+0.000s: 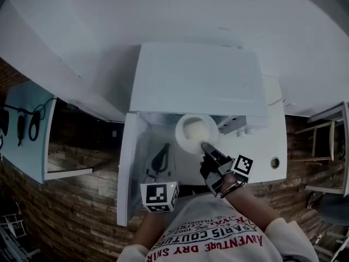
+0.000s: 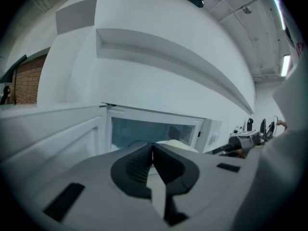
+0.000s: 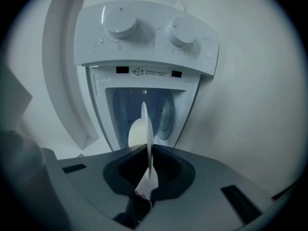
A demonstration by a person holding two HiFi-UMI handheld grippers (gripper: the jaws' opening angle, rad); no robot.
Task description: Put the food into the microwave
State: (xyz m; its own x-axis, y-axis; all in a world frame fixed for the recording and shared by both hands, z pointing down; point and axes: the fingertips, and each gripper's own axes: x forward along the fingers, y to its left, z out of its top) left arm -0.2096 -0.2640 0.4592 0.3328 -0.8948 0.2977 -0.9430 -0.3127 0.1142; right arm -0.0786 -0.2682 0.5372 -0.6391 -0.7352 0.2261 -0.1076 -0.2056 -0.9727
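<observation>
A white plate with a pale mound of food hangs at the mouth of the white microwave, whose door stands swung open to the left. My right gripper is shut on the plate's near rim. In the right gripper view the plate shows edge-on between the jaws of that gripper, with the food on its left side and the lit cavity behind. My left gripper is shut and holds nothing. It sits left of the plate, in front of the open cavity.
Two control knobs sit on the microwave's panel. The microwave stands on a white counter with a round hole at its right. A white shelf overhangs it. Brick floor shows on the left.
</observation>
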